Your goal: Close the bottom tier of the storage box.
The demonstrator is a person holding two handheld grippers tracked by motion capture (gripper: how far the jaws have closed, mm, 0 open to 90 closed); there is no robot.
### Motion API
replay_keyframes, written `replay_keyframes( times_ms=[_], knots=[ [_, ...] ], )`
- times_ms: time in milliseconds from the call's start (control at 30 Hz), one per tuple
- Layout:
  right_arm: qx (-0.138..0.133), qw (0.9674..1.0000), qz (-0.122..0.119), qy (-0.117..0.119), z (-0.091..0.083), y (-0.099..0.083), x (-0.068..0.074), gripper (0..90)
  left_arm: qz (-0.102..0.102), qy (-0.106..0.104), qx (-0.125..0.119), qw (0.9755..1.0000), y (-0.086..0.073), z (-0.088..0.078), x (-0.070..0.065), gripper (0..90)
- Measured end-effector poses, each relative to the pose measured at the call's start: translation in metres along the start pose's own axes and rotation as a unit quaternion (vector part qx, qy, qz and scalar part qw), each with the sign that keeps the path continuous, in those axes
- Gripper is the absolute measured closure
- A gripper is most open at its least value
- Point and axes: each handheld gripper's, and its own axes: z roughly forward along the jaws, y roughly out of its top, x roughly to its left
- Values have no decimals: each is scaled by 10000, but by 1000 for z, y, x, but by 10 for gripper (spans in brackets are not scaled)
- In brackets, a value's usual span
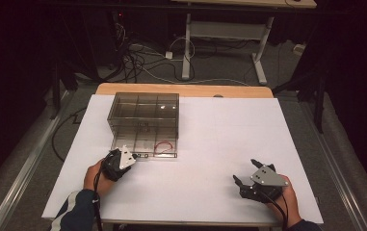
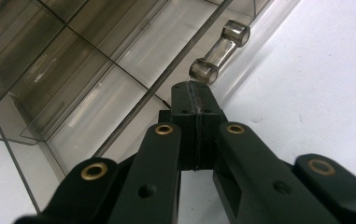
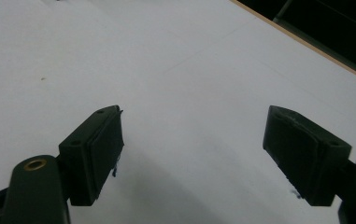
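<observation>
Clear plastic drawer box (image 1: pixel 143 114) with its bottom drawer (image 1: pixel 145 147) pulled partly out. The left gripper (image 2: pixel 195 95) rests with jaws pressed together and nothing between them; the drawer's handle (image 2: pixel 219 51) lies just ahead of its tips, untouched. The right gripper (image 3: pixel 192 154), jaws wide and empty, hovers over bare table (image 3: pixel 175 60). Judged stage: drawer opened; a red loop (image 1: pixel 163 145) inside awaits handling.
</observation>
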Motion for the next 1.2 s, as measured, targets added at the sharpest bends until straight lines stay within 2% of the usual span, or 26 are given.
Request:
replay_keyframes(
  times_ms=[633,1200],
  knots=[
    [-22,10000,-30,-29,-2,0,1,208,224,183,143,9995,10,9,4,877],
    [-29,10000,18,-75,-3,-1,-2,208,219,209,174,9994,12,13,9,877]
  ],
)
